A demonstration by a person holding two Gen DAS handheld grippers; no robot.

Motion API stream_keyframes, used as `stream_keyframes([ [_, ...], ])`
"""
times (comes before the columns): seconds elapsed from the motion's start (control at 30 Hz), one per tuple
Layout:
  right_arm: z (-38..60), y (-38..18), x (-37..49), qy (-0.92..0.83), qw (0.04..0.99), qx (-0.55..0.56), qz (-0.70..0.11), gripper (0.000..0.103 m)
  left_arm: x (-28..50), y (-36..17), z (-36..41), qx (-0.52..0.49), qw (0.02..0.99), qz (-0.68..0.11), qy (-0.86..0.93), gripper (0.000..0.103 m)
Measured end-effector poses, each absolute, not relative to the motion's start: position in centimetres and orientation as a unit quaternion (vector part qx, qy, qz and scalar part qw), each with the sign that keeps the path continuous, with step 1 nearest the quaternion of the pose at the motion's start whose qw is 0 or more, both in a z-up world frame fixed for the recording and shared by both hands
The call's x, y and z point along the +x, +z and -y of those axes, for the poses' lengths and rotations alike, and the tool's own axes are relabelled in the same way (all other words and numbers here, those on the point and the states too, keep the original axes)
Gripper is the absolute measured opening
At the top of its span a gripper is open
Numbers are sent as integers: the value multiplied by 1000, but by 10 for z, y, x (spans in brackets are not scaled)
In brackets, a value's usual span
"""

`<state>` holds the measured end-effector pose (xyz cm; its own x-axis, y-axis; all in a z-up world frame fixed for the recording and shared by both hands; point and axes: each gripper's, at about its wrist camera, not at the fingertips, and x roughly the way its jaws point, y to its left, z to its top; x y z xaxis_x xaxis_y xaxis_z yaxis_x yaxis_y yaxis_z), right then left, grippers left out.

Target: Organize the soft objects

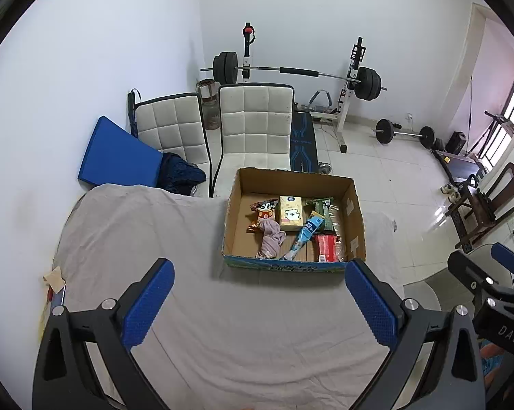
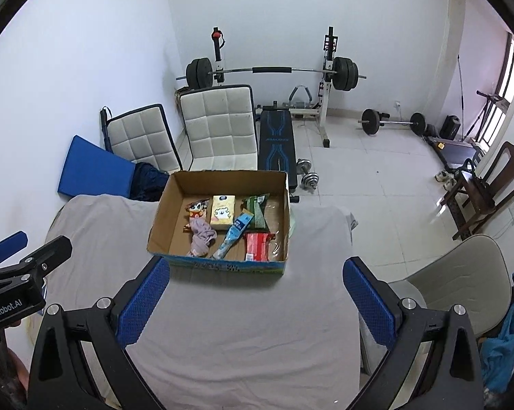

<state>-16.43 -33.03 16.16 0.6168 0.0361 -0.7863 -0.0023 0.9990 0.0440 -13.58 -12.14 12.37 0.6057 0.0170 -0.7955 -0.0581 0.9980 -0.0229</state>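
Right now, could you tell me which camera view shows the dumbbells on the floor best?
The right wrist view: both dumbbells lie in plain sight beside the bench. In the left wrist view, only a sliver of them shows behind the cardboard box.

L claw (image 1: 258, 299) open, empty; box (image 1: 233, 218) ahead w/ soft items.

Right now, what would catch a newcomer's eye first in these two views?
The open cardboard box on the cloth-covered table, dead centre, holding a yellow pack, a pink cloth, a red pack and other soft packets. Both grippers, left and right, hang open and empty just short of it. Behind stand two white chairs and a loaded barbell on its rack.
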Motion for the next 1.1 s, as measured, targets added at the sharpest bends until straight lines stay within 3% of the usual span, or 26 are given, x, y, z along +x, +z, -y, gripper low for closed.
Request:
stream_keyframes([
  [1.1, 334, 161, -158, 15, 904, 7, -428, 103, -135, 125, 124, -18, 898, -438, 27, 103],
])
